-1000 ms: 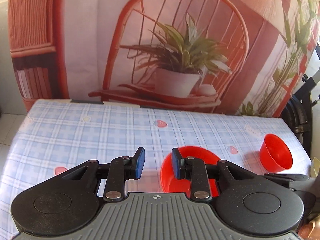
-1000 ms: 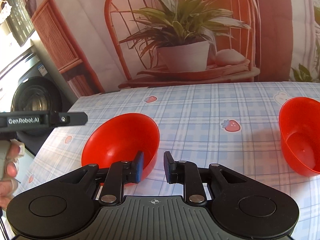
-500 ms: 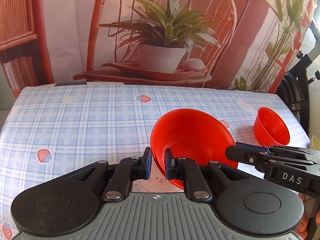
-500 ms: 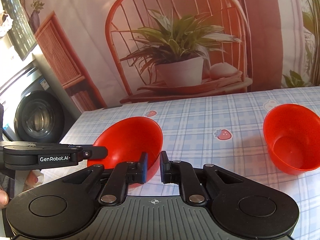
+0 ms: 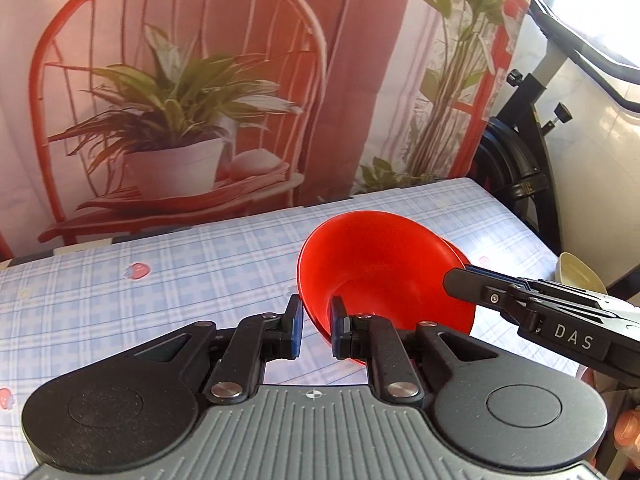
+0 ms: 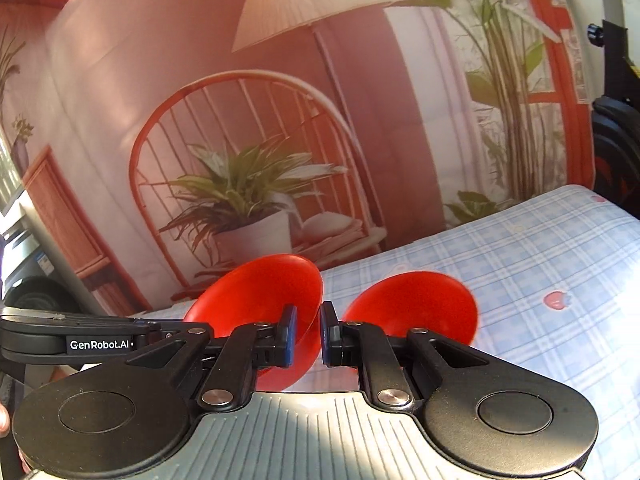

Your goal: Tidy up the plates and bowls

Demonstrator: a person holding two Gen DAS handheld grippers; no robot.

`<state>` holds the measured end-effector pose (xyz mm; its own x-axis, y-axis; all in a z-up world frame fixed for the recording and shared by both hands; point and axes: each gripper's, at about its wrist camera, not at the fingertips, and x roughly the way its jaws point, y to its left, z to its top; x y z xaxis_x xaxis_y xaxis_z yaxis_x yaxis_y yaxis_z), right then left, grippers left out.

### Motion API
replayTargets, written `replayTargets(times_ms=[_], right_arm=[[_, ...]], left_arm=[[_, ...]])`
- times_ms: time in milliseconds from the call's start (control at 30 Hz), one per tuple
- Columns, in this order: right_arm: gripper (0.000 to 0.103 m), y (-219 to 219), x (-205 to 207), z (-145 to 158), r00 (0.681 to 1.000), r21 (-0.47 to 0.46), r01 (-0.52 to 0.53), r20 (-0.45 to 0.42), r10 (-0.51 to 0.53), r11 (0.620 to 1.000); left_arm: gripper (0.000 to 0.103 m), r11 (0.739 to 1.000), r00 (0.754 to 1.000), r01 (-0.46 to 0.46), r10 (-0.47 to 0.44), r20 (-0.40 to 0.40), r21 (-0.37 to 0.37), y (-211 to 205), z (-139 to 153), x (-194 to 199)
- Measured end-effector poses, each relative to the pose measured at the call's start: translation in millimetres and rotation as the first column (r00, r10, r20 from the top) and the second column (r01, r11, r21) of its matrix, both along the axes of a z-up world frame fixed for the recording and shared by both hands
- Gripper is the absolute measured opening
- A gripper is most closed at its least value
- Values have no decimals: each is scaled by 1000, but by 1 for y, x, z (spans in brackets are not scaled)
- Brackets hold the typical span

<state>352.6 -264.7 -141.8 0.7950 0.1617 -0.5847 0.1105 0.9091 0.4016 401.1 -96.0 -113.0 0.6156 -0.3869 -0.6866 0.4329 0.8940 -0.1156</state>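
My left gripper [image 5: 314, 328] is shut on the near rim of a red bowl [image 5: 380, 268] and holds it tilted above the checked tablecloth. My right gripper [image 6: 308, 334] is shut on the opposite rim of the same red bowl [image 6: 260, 292]; it enters the left wrist view from the right [image 5: 456, 278]. A second red bowl [image 6: 412, 300] sits on the cloth just right of the held one in the right wrist view. In the left wrist view the held bowl hides it.
The blue checked tablecloth [image 5: 160, 280] has strawberry prints. A printed backdrop [image 5: 180, 100] with a chair and plant hangs behind the table. A black exercise bike [image 5: 516, 152] stands past the table's right edge. A pale dish [image 5: 576, 272] shows at the right.
Both grippers closed on the large red bowl's rim, lifted it off the cloth and carried it right, up beside the second bowl.
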Motion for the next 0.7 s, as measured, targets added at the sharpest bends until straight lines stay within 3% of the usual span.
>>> replayTargets(times_ms=[300, 700], right_arm=[[12, -67, -7, -26, 991, -8, 134, -11, -134, 991], [12, -72, 4, -55, 988, -21, 144, -58, -145, 989]], left_arm=[[16, 997, 997, 79, -78, -25, 16, -69, -26, 25], [16, 992, 998, 66, -64, -19, 106, -90, -46, 41]])
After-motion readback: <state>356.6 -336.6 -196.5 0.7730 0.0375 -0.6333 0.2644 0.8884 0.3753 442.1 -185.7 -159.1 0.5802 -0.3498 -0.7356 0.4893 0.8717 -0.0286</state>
